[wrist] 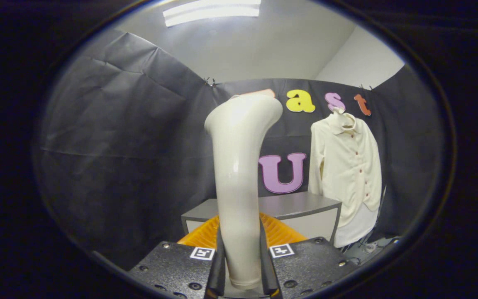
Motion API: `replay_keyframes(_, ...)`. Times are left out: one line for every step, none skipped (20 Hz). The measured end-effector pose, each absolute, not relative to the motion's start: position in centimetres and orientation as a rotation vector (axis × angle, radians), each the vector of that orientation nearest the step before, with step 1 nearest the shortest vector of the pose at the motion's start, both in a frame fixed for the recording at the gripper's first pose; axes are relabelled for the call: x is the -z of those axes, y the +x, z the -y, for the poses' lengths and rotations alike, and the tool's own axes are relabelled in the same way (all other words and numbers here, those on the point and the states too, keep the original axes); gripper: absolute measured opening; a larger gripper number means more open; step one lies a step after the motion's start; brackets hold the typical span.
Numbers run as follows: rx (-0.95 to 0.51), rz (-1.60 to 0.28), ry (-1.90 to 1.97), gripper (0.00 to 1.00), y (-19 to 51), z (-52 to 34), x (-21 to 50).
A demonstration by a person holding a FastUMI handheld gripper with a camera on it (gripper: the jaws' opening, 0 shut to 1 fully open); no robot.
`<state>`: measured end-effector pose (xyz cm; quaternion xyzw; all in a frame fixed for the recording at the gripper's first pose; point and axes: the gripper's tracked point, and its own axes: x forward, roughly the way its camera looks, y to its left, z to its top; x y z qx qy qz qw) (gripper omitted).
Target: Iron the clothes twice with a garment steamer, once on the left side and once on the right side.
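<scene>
Gripper: your gripper (242, 265) has both fingers pressed against the sides of the garment steamer's handle, clamped on it.
Garment steamer: the cream steamer (239, 174) stands upright between your fingers, its head bending over to the right at the top, toward the shirt's side.
Orange object: a ribbed orange thing (278, 232) lies just beyond your fingers, behind the steamer's handle; what it is you cannot tell.
Table: a grey table (301, 205) stands past the orange thing, partly hidden by the steamer.
Shirt: the cream button-up shirt (347, 166) hangs on a hanger against the black cloth wall (118, 145), right of the steamer and well apart from it, its hem dropping beside the table's right end.
</scene>
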<state>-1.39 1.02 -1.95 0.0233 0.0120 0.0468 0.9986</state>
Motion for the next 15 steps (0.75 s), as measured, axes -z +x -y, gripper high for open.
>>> replay_keyframes(-0.088,-0.026,0.061,0.34,-1.3,-0.8,1.8)
replay_keyframes(-0.078,-0.021,0.077,0.34,-1.3,-0.7,1.6)
replay_keyframes(-0.066,-0.010,0.083,0.34,-1.2,-0.5,1.2)
replay_keyframes(-0.058,0.009,0.082,0.34,-1.3,-0.4,0.8)
replay_keyframes(-0.055,0.023,0.080,0.34,-1.3,-0.3,0.5)
replay_keyframes(-0.053,0.033,0.075,0.34,-1.4,-0.3,0.4)
replay_keyframes(-0.052,0.035,0.072,0.34,-1.5,-0.2,0.5)
replay_keyframes(-0.049,0.031,0.070,0.34,-1.6,-0.1,0.6)
replay_keyframes(-0.047,0.025,0.070,0.34,-1.7,0.1,0.8)
replay_keyframes(-0.046,0.019,0.068,0.33,-1.8,0.1,0.9)
replay_keyframes(-0.046,0.018,0.065,0.34,-1.8,0.3,0.9)
replay_keyframes(-0.044,0.019,0.062,0.34,-1.9,0.3,0.9)
replay_keyframes(-0.043,0.024,0.061,0.34,-2.0,0.3,0.8)
replay_keyframes(-0.041,0.028,0.062,0.34,-2.0,0.3,0.7)
replay_keyframes(-0.043,0.029,0.063,0.34,-2.0,0.3,0.7)
